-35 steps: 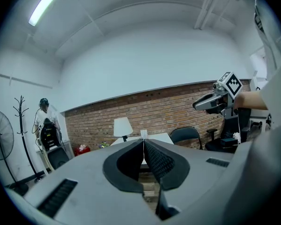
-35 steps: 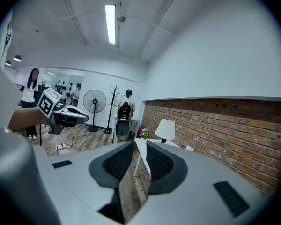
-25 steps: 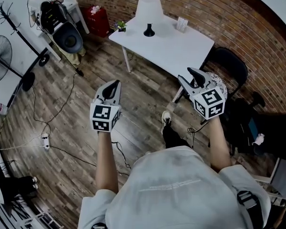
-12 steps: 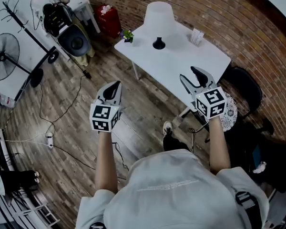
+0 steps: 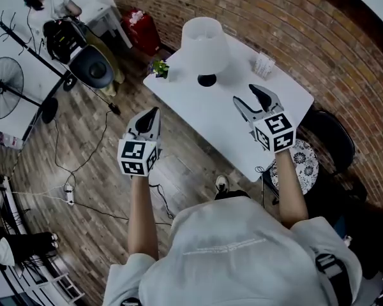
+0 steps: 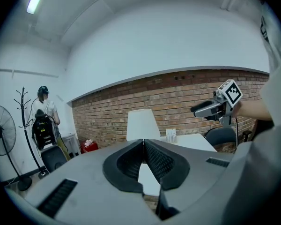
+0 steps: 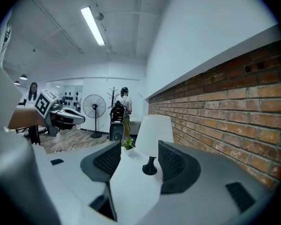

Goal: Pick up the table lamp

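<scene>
Lamp (image 5: 205, 47) upright on white table (image 5: 242, 116)

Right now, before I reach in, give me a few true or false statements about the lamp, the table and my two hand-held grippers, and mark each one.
1. The right hand-held gripper is open, and the table lamp is ahead of it, not gripped. True.
2. The left hand-held gripper is clamped on the lamp's base. False: its jaws are together on nothing, and it is well short of the lamp.
3. The lamp stands upright on the white table. True.
4. The small plant sits on the floor. False: it is on the table, at the corner near the lamp.
</scene>
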Demonstrator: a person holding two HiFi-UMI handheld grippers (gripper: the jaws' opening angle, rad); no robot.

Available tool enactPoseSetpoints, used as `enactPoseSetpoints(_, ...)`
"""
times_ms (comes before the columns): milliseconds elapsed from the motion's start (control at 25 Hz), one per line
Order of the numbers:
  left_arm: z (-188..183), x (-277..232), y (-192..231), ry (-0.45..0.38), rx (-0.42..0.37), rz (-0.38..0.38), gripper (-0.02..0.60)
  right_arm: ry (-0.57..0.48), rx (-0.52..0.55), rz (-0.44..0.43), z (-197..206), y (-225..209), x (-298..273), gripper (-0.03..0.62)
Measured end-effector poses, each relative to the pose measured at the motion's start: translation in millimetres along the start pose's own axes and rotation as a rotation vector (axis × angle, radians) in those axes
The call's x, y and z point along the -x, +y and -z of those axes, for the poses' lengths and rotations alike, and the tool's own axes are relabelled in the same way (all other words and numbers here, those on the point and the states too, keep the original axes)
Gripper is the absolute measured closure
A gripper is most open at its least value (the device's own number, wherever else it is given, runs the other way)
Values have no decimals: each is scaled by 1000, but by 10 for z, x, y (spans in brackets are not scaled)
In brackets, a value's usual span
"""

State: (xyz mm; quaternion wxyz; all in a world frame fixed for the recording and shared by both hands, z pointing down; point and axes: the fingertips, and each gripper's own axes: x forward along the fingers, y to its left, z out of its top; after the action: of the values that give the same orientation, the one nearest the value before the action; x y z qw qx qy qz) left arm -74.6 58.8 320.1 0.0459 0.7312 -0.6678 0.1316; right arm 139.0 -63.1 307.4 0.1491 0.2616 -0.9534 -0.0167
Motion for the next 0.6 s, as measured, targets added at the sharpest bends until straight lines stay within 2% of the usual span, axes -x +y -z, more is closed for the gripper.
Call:
enactPoseSetpoints(320, -18, -762, 118, 21, 26, 8, 568, 40, 14, -50, 129, -406, -580, 324)
enactPoseSetpoints(600, 132, -1193, 188, 61, 28, 47, 568, 81, -48, -40, 407, -616, -1035, 315)
